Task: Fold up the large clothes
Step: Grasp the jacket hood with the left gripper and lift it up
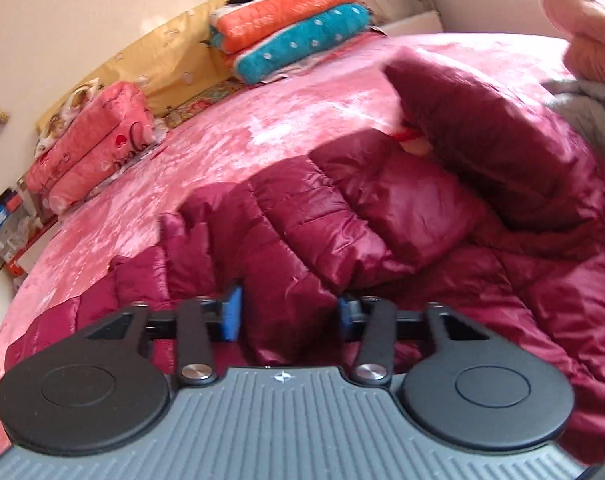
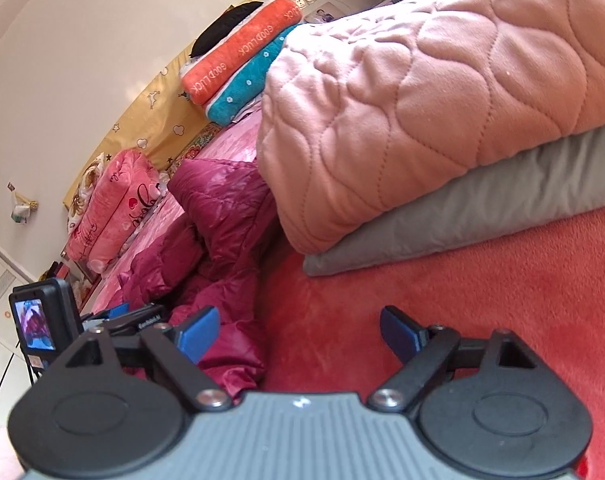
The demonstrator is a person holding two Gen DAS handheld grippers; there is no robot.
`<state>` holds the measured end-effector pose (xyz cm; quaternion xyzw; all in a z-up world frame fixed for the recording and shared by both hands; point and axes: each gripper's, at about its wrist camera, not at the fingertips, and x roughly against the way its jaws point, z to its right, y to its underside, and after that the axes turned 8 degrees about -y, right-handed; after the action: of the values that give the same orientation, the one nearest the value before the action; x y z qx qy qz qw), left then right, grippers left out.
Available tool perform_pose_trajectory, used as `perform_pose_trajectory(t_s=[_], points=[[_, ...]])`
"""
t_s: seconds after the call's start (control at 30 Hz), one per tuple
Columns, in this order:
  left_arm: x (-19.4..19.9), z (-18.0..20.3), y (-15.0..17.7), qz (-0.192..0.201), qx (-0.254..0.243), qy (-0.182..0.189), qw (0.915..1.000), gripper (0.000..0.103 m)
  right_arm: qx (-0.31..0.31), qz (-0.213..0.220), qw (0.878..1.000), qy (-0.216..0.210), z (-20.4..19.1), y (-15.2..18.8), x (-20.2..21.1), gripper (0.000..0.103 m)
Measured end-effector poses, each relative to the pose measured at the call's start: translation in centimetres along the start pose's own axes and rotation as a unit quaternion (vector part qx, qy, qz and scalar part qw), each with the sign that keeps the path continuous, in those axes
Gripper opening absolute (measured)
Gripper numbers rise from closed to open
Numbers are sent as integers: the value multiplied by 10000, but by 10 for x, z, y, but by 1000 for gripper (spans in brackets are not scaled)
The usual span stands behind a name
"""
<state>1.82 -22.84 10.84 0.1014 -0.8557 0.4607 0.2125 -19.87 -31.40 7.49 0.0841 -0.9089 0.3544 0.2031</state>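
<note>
- While both my grippers point down at the bed (image 1: 262, 120), I count one maroon puffer jacket (image 1: 342, 216), lying crumpled across the pink cover, its quilted side running away from my left gripper (image 1: 288, 314).
- Two grippers: left low over the jacket's near edge, right gripper (image 2: 298, 332) beside it over a red blanket (image 2: 422, 320).
- Left jaws are narrowed on a puffy fold of the jacket, which fills the gap between the blue pads.
- Right jaws stand wide apart with nothing between them; the left finger hangs over the jacket's edge, the right one over the red blanket.
- Two folded towels are stacked at the head of the bed: orange towel (image 1: 290, 8) on teal towel (image 1: 302, 48).
- One folded pink blanket (image 1: 94, 140) lies along the far side.
- One pile of two sits on the red blanket: pink quilt (image 2: 422, 100) on grey quilt (image 2: 462, 208), just beside the jacket.
</note>
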Motion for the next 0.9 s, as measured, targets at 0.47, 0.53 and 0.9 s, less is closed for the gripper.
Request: perform_pose_trajectory(t_s=[0.47,0.53,0.9], points=[[26,-312,51,-77,3553,-1602,9209,14,375,-22,9993,34,-18,-2,-8,87],[34,-355,88,-187,4003,-1996,8942,14,604,-59,9982,11,-26,-3,-9,87],[56,-429,274,-1005,5918,-2495,7599,16,2247,-493,9732,-58,-138,-12,-64,85]])
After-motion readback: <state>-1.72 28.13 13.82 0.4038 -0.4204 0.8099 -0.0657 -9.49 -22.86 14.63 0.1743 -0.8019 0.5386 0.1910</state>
